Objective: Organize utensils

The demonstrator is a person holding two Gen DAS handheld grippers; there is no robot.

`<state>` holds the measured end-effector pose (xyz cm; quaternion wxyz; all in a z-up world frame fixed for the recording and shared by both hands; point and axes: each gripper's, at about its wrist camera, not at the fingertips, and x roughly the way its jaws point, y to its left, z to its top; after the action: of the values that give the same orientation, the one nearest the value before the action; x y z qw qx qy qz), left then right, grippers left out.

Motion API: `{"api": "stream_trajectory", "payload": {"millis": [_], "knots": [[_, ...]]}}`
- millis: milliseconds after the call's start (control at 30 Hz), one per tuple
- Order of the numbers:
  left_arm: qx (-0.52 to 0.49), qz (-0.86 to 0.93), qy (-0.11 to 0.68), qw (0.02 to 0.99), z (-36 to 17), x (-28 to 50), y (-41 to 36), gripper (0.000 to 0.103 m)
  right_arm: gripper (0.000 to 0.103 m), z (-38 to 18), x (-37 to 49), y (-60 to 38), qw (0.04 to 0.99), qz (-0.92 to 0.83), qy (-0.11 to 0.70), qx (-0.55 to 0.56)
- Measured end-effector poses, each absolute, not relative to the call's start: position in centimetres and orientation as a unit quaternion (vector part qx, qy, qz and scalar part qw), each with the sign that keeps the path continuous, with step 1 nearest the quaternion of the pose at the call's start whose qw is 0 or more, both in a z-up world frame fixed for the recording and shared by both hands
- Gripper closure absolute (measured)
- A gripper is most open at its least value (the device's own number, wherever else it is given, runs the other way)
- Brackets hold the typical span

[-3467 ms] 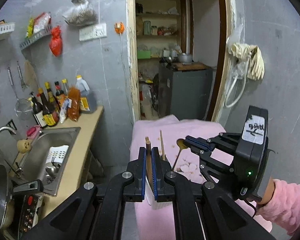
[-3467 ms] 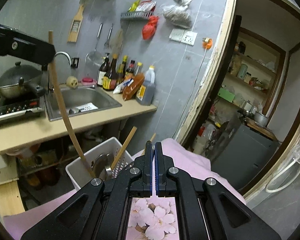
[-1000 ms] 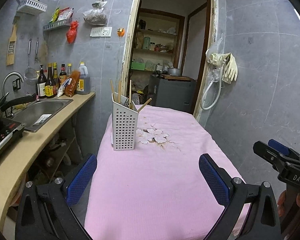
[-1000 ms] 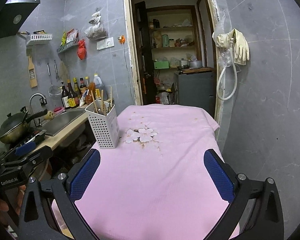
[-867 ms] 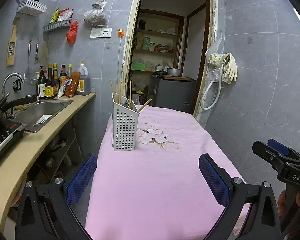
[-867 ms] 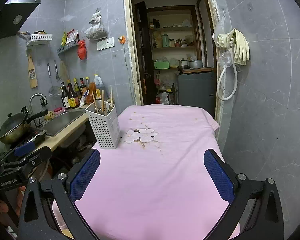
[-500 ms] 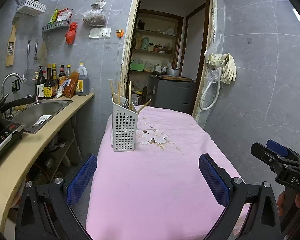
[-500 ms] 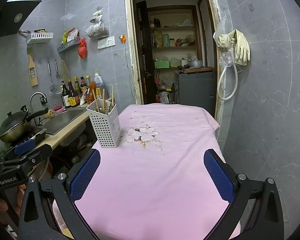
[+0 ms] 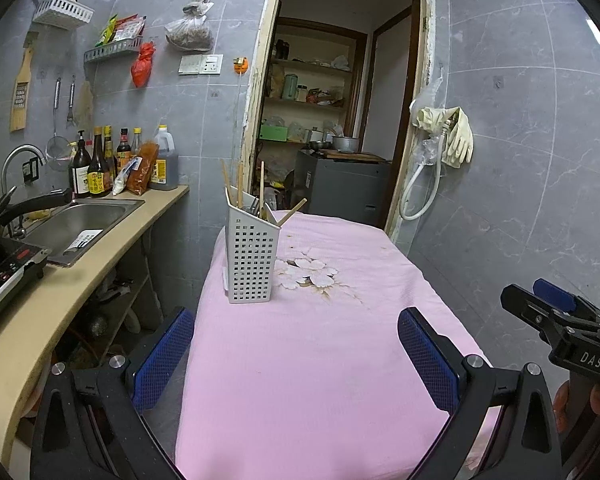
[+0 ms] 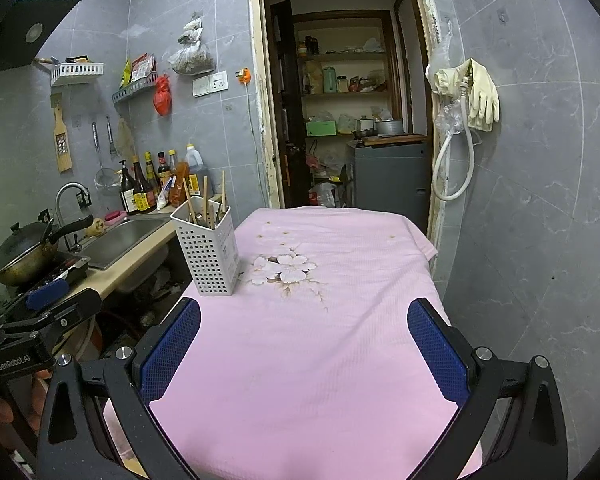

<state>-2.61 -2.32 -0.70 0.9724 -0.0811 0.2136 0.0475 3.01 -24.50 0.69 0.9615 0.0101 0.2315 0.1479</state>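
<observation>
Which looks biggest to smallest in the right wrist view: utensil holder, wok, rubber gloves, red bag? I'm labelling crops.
1. Utensil holder
2. Wok, partly cut off by the stove edge
3. Rubber gloves
4. Red bag
The holder stands nearest, so its lead is partly apparent.

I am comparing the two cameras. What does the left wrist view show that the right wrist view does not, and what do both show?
Only the left wrist view shows the right tongs at its edge. Only the right wrist view shows the wok, the range hood and the left tongs. Both show the white utensil holder with chopsticks, standing on the pink tablecloth.
</observation>
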Motion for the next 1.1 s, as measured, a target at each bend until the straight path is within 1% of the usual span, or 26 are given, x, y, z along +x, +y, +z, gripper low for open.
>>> {"api": "stream_trajectory", "payload": {"millis": [1100], "knots": [[-0.084,0.047,0.215,0.972,-1.05,-2.43,-1.58,0.000,0.001,0.66,3.30,-24.32,0.961,0.148,0.233,0.009]]}}
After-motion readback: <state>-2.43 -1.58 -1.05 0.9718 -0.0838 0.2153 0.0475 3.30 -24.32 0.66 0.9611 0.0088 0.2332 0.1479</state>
